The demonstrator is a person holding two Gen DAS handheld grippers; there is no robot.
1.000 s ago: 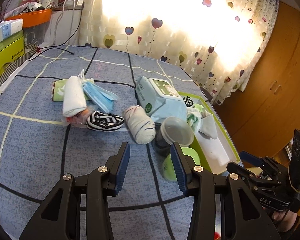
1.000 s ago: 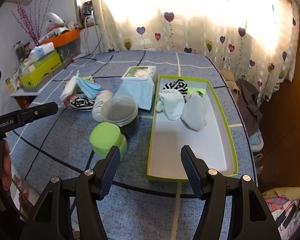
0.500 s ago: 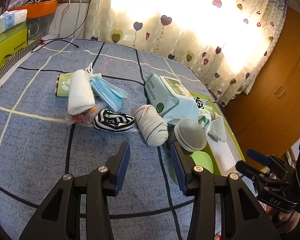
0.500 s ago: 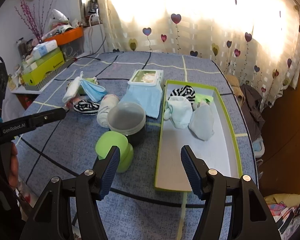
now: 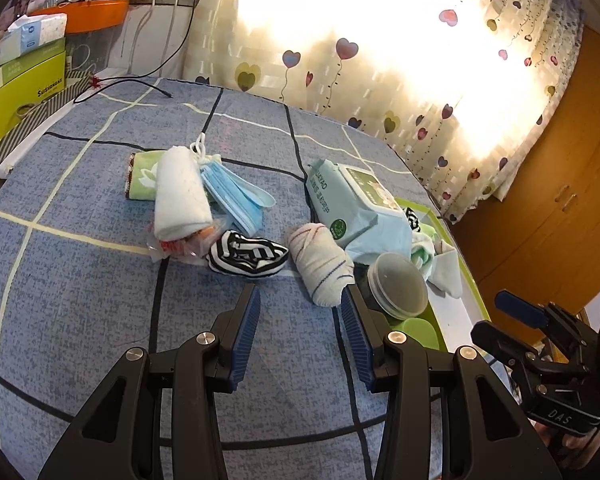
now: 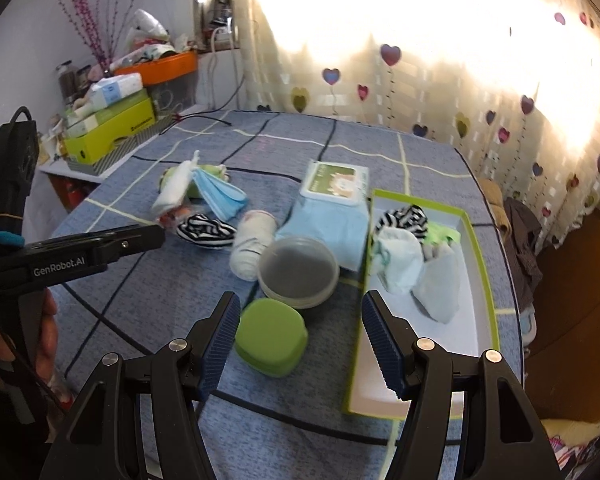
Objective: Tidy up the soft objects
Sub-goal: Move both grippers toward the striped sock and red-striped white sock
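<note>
My left gripper (image 5: 300, 300) is open and empty, just short of a rolled white sock with thin stripes (image 5: 320, 266) and a black-and-white striped sock (image 5: 248, 256). Behind them lie a rolled white towel (image 5: 180, 196), blue face masks (image 5: 236, 196) and a green cloth (image 5: 140, 176). My right gripper (image 6: 296, 312) is open and empty above a green container (image 6: 270, 338). A green-rimmed white tray (image 6: 482, 280) to its right holds a striped sock (image 6: 404, 220), a pale blue sock (image 6: 398, 264) and a grey sock (image 6: 440, 280).
A wet-wipes pack (image 6: 332, 208) and a dark lidded jar (image 6: 298, 272) sit between the loose pile and the tray. Green boxes (image 5: 20, 96) and an orange tub (image 5: 96, 20) stand at the far left. A heart-print curtain (image 5: 380, 60) hangs behind. A wooden wardrobe (image 5: 572, 184) stands at right.
My left gripper has moved forward toward the socks, which now loom larger. My right gripper has drifted left, now over the green container instead of the tray.
</note>
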